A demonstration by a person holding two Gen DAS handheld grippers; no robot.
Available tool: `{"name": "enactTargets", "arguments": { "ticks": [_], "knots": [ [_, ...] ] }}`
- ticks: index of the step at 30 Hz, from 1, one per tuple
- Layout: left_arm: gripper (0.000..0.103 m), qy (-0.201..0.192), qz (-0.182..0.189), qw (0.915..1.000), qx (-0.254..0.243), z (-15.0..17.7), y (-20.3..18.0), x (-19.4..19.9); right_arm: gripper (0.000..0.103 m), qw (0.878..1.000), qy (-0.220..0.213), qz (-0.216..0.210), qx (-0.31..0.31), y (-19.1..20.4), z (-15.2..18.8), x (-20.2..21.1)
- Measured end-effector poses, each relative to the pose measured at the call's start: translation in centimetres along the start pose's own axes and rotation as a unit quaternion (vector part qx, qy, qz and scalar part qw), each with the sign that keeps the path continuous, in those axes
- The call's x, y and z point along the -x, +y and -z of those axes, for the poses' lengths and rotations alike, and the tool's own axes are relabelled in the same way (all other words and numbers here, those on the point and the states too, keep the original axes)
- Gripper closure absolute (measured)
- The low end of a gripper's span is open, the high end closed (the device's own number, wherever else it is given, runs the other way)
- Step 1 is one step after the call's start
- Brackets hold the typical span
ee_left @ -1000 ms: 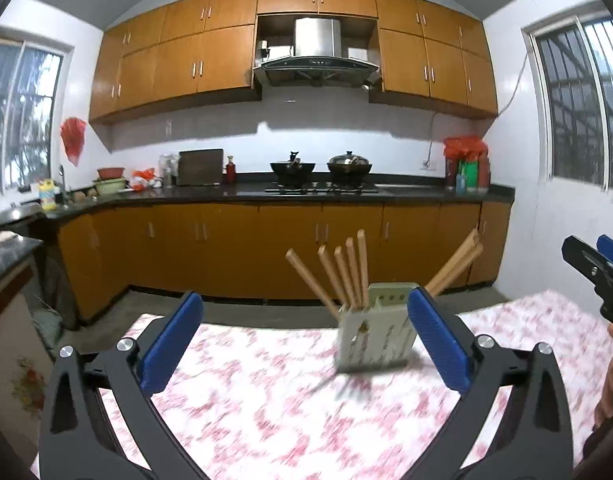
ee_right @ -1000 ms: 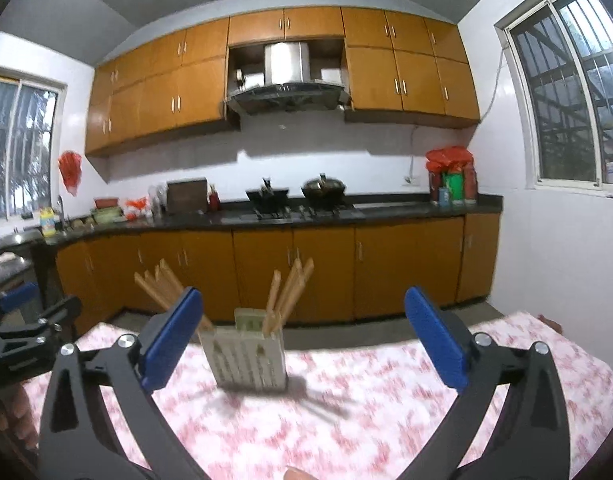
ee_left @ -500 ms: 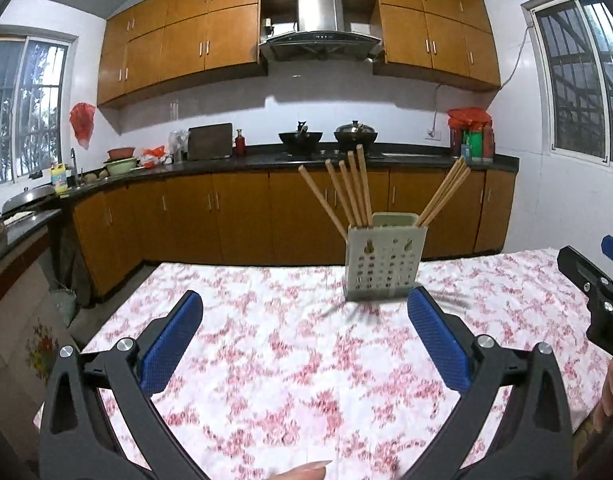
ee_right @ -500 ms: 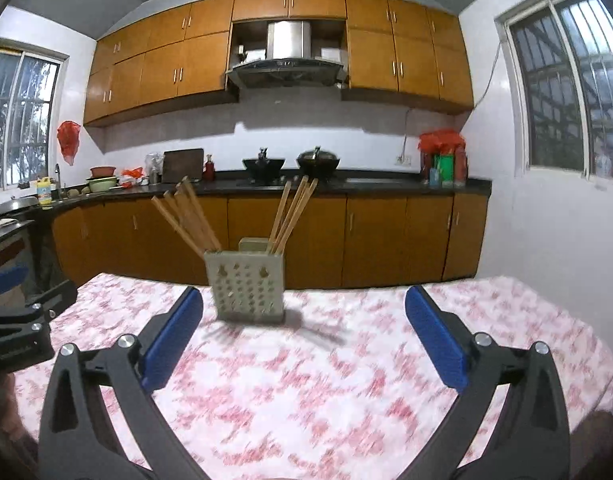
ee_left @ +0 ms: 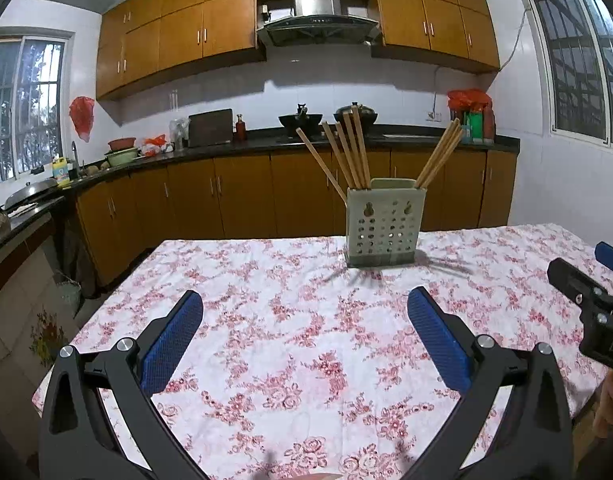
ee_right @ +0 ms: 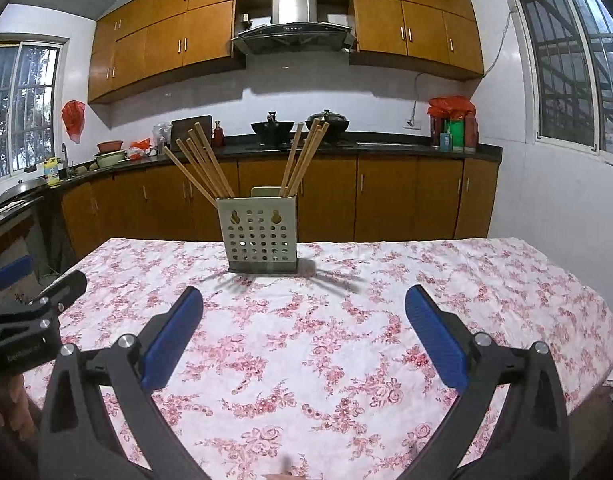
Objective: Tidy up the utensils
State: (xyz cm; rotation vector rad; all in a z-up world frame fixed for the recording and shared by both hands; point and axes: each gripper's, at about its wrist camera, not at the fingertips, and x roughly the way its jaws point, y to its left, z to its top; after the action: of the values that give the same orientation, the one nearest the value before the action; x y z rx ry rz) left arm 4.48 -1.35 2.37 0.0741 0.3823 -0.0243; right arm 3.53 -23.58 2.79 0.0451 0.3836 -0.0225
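Pale green perforated plastic utensil holder [ee_left: 382, 227] upright mid-tabletop [ee_left: 290, 320] (floral pink cloth), wooden chopsticks [ee_left: 348, 156] fanned inside, left hand-held gripper [ee_left: 304, 312] wide open and empty, right hand-held gripper [ee_right: 304, 308] likewise, both hovering short of holder

**Chopsticks in a holder on the table**

A pale, square utensil holder [ee_left: 382, 227] with rows of round holes stands upright on the flowered tablecloth, ahead of the open jaws and apart from them. Wooden chopsticks [ee_left: 346, 156] lean out of its left compartment in a fan; a second bunch [ee_left: 440, 160] slants right from the other side. In the right wrist view the holder [ee_right: 261, 234] sits ahead and left of centre.
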Motion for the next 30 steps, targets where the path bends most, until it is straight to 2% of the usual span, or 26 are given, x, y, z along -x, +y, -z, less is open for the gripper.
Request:
{"name": "enactTargets", "arguments": {
  "ticks": [12, 30],
  "knots": [
    [0.002, 0.026, 0.007, 0.9995, 0.014, 0.58, -0.16, -0.35, 0.004, 1.000, 0.019, 0.000, -0.007, -0.39, 0.58, -0.57],
    [0.002, 0.030, 0.012, 0.9994, 0.011, 0.56, -0.58, -0.23, 0.004, 1.000, 0.023, -0.001, -0.010, -0.48, 0.59, -0.66]
  ]
}}
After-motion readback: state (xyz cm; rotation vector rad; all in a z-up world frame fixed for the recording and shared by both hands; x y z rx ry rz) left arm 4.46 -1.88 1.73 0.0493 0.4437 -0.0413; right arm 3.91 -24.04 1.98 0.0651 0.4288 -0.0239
